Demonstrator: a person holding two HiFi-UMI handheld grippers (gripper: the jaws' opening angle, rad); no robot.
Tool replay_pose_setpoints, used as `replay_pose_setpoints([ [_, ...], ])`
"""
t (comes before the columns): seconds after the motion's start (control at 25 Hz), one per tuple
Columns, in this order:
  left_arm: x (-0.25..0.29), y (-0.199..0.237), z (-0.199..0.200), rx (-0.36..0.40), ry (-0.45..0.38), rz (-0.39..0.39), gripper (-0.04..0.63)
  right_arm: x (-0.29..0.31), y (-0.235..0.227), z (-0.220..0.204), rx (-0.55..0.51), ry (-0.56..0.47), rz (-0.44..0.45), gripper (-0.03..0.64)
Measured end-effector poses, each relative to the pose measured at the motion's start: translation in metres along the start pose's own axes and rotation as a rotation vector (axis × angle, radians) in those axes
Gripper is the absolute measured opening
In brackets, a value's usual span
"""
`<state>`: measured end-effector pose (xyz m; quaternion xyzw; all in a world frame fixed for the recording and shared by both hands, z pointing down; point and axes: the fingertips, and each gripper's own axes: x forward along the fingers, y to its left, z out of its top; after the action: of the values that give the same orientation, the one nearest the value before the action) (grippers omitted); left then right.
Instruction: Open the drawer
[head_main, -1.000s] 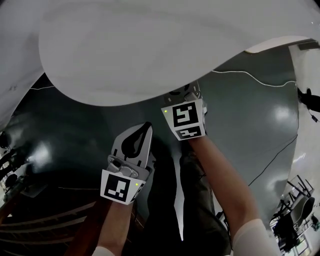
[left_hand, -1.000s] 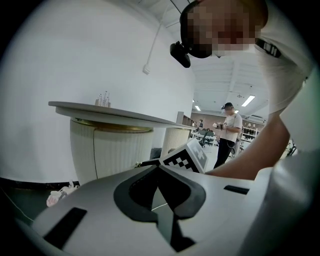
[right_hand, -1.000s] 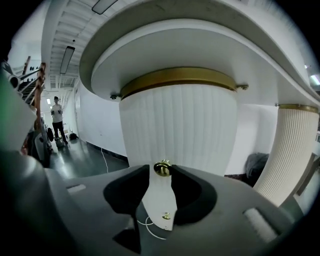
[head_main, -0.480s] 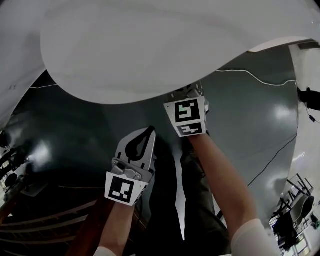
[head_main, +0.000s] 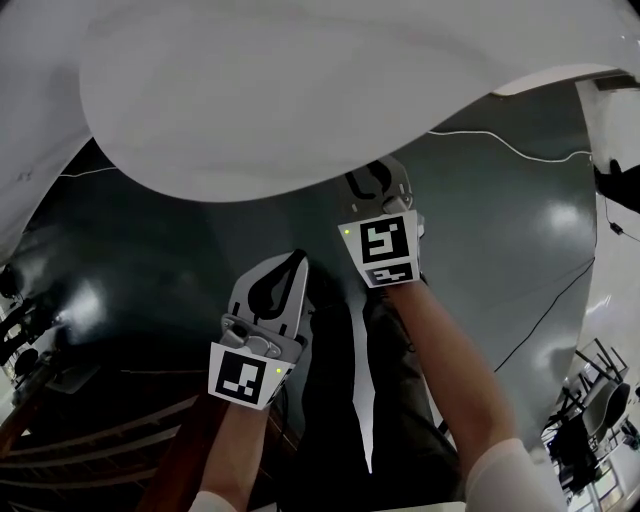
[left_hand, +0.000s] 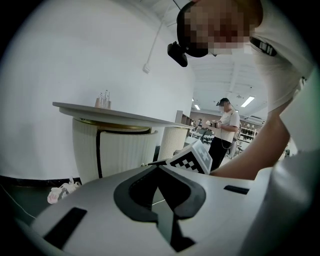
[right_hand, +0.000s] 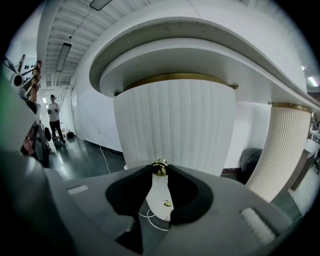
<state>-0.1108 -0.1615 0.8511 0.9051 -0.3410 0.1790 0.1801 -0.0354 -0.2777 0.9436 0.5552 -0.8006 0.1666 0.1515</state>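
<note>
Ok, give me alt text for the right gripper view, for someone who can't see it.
The right gripper, whose jaws have just been closing, pinches a small gold knob between its tips. Behind stands a white fluted pedestal under a curved white counter; a second fluted column is at right, a person far left.

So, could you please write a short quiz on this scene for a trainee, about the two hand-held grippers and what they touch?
1. True or false: the jaws of the left hand-held gripper stand wide apart.
2. What sits between the jaws of the right hand-held gripper? A) a cable B) a brass knob C) nothing
3. Fill in: the pedestal behind the knob is ribbed and ____ in colour.
Key: 1 false, they are together and empty. 2 B; these jaws have just been closing and now press on the knob. 3 white.
</note>
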Motion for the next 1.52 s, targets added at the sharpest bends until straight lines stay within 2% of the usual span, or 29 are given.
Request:
replay_pose_setpoints([
  [0.24,-0.002,-0.005,0.010,-0.015,-0.015,0.004,0.008,-0.019,0.005,-0.011,0.020,0.022,0.006,0.109],
  [0.64,-0.002,-0.025,0.015,-0.027,0.007,-0.018,0.008,-0.054,0.010,-0.033,0.048,0.071,0.009,0.109],
  [0.8,-0.004,-0.024,0.024,-0.007,-0.041,-0.023,0.008,-0.066,0.016,-0.041,0.048,0.085,0.014,0.109],
  [1.04,0.002,-0.025,0.023,-0.013,-0.027,-0.027,0.008,-0.079,0.015,-0.050,0.066,0.099,0.010,0.109],
  [1.32,-0.009,-0.037,0.023,-0.067,0.017,-0.039,0.008,-0.104,0.019,-0.058,0.074,0.131,0.011,0.109],
  [1.52,-0.023,-0.027,0.016,-0.056,0.053,-0.042,0.008,-0.108,0.028,-0.064,0.079,0.134,0.016,0.109],
])
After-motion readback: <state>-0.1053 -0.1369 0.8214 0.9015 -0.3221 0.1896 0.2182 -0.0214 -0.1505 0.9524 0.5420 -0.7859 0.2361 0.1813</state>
